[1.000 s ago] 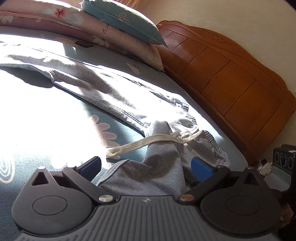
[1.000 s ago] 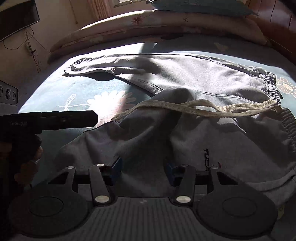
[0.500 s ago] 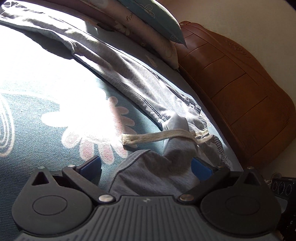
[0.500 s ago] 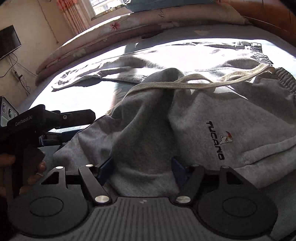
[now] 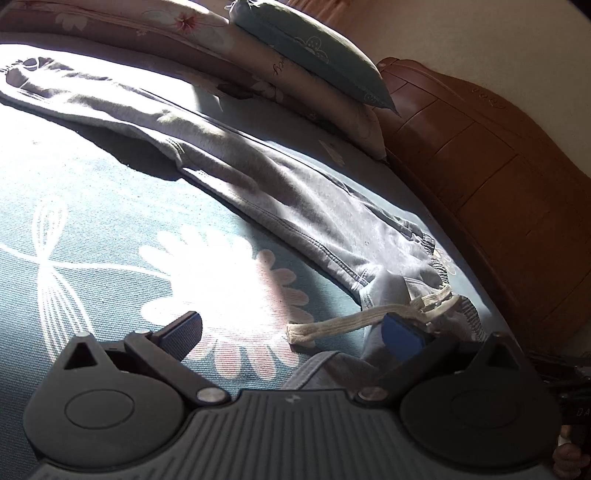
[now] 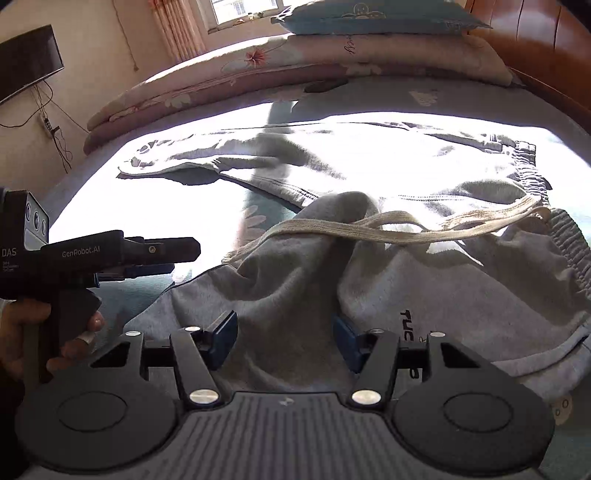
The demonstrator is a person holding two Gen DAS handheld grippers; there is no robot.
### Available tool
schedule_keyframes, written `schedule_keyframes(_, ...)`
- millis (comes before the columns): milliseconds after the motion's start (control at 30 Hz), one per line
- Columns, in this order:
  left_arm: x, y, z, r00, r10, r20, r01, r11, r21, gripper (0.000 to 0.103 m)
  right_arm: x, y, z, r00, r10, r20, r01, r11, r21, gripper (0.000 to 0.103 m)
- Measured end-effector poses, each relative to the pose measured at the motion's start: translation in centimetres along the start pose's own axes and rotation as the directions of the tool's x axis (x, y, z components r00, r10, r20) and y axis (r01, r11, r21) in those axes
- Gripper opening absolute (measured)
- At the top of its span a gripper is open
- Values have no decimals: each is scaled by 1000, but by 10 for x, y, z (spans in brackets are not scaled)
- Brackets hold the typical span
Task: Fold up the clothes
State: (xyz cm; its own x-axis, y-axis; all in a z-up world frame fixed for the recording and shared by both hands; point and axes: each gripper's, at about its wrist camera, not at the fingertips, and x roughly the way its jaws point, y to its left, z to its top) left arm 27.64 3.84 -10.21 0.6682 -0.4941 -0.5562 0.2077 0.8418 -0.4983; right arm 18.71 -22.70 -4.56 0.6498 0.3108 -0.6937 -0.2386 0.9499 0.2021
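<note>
Grey sweatpants [image 5: 288,195] lie on the floral bed sheet [image 5: 92,221], one leg stretched toward the pillows, the other bunched near me. A cream drawstring [image 5: 354,321] trails from the waistband and lies across a raised fold in the right wrist view [image 6: 369,229]. My left gripper [image 5: 291,332] is open over the sheet with nothing between its fingers; it also shows in the right wrist view [image 6: 162,258]. My right gripper [image 6: 284,336] is open, its fingers either side of a fold of the sweatpants [image 6: 295,295] near a black logo [image 6: 408,325].
Stacked pillows [image 5: 295,62] lie at the head of the bed. A wooden headboard [image 5: 498,184] runs along the right. A wall-mounted screen [image 6: 26,62] and window [image 6: 243,9] show in the right wrist view.
My left gripper has drawn left, off the grey fabric that was between its fingers, and now sits over bare sheet. My right gripper stays open around the fold.
</note>
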Motion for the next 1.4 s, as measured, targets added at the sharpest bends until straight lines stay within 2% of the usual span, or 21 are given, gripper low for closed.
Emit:
schedule_keyframes(167,-23,16,42,996,86,23,-85,996,-40,102,-56,-1,87,992,-28,120,48,985,-167,63)
schedule_keyframes(267,-35,22,70,980,191,65,-189,982,-31,102,-73,-3,147,982,-4,187,51,968,-247,63)
schedule_keyframes(367,-33,32,83,965,247,84,-243,968,-55,102,-62,-3,206,980,46,192,15,952,-304,63)
schedule_keyframes(433,-26,42,83,961,262,85,-255,964,-76,102,-46,-2,231,981,80,179,-15,942,-336,63)
schedule_keyframes(567,-5,62,74,952,301,66,-297,953,-64,102,14,15,266,981,148,128,-85,911,-403,63)
schedule_keyframes(700,11,81,55,959,269,93,-267,963,-40,102,80,36,280,984,173,47,-130,867,-482,62)
schedule_keyframes(867,9,92,49,971,200,128,-194,979,-62,102,164,54,298,984,174,-39,-165,809,-564,50)
schedule_keyframes(1000,2,113,44,984,100,150,-81,988,-128,102,218,58,322,978,199,-57,-197,810,-553,46)
schedule_keyframes(1100,0,118,42,985,62,158,-43,992,-119,102,268,60,338,971,230,-64,-230,825,-516,46)
schedule_keyframes(1200,-1,119,44,986,58,155,-39,991,-125,102,309,68,345,959,269,-90,-279,834,-477,46)
schedule_keyframes(1333,-13,121,43,977,81,196,-58,991,-121,102,364,108,350,943,310,-118,-326,804,-497,46)
schedule_keyframes(1400,-24,126,43,970,84,229,-61,992,-109,102,386,133,356,926,356,-128,-371,787,-494,46)
